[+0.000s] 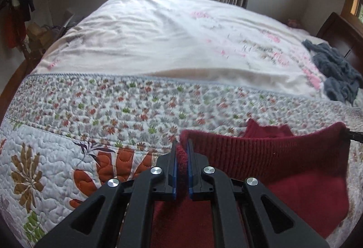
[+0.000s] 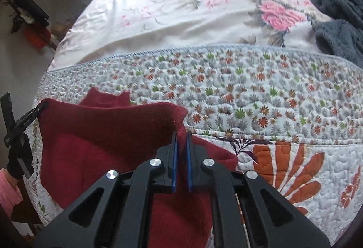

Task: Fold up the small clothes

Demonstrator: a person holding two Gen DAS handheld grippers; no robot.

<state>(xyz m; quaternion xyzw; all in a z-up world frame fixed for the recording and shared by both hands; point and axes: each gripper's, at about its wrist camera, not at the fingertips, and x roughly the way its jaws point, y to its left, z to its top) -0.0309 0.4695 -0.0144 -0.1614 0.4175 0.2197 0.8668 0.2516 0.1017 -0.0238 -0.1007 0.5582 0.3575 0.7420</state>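
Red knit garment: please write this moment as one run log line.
step: fold | left gripper: shut on red knit garment | right gripper: shut on opposite corner | edge lifted over quilt

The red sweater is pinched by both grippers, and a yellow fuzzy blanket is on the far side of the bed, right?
Not quite: the fuzzy blanket is grey-blue, as the right wrist view shows. Both the left gripper and the right gripper do pinch the red sweater.
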